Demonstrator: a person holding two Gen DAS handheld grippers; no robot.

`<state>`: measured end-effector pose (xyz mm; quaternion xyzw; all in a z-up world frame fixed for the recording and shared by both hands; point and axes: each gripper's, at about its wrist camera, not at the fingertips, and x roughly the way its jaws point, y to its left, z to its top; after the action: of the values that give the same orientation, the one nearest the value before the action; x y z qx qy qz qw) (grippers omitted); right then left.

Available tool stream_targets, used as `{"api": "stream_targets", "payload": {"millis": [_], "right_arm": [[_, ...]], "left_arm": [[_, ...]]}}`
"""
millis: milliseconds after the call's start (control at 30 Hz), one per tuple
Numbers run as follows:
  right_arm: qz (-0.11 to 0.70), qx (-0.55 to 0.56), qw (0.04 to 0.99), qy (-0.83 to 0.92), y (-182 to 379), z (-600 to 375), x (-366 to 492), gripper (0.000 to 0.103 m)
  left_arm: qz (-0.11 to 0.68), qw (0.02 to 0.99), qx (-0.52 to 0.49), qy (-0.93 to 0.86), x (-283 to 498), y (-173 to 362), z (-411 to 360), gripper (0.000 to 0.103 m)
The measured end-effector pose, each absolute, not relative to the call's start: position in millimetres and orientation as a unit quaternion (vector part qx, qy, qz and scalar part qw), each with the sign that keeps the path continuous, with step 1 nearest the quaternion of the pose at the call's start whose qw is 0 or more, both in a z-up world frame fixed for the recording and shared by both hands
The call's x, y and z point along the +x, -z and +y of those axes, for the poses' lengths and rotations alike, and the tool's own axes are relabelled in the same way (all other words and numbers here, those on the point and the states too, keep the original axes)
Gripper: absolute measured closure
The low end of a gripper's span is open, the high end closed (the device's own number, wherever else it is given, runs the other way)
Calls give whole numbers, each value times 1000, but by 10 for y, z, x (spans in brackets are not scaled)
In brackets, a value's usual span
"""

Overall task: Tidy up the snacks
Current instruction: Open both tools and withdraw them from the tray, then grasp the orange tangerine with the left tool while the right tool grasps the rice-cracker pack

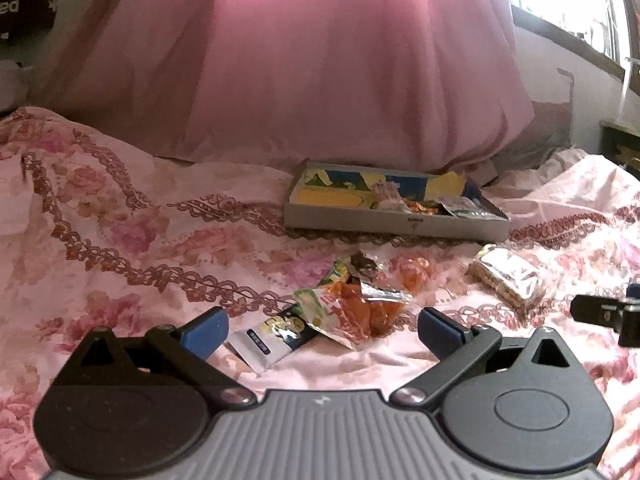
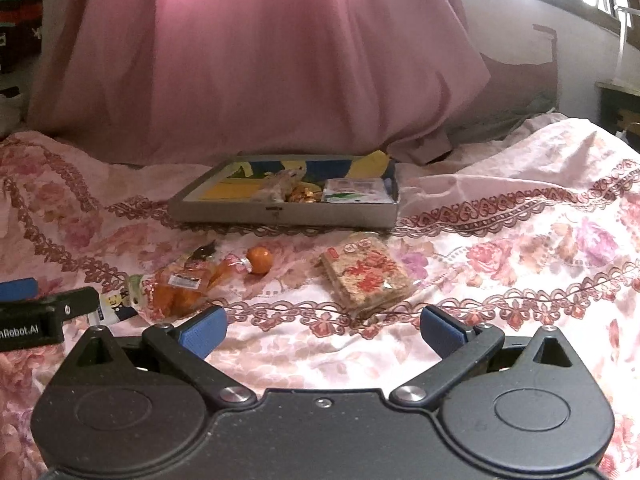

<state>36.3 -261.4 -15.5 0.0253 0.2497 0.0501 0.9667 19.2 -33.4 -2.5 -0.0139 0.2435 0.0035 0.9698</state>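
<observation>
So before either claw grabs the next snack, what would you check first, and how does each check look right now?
1. Left gripper open: ok.
2. Right gripper open: ok.
3. Snack ahead of left gripper: ok, orange packet lies just beyond its fingertips.
4. Snack ahead of right gripper: ok, cracker pack lies just beyond.
5. Space in box: ok, its left part is bare.
6. Packets in the pile overlapping: not ok.

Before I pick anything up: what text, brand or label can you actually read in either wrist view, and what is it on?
"nRobot.AI", cut off at the frame edge: on the left gripper body, right wrist view.
"ed", partial white letters: on dark fabric at upper left, left wrist view.
Red characters on the cracker pack: too blurred to read.
Barcode label on the orange snack bag: too small.
Print on the black-and-white packet: unreadable.
</observation>
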Motion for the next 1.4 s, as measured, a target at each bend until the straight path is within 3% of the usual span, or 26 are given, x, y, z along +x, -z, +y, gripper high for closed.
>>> {"api": "stream_targets", "payload": {"millis": [833, 1400], "right_arm": [[247, 70, 964, -64, 257, -2682, 670, 1], [241, -4, 969, -45, 435, -2807, 1328, 1]], "left_arm": [[251, 967, -21, -34, 400, 91, -424, 0], [247, 967, 51, 31, 949, 87, -785, 0]]}}
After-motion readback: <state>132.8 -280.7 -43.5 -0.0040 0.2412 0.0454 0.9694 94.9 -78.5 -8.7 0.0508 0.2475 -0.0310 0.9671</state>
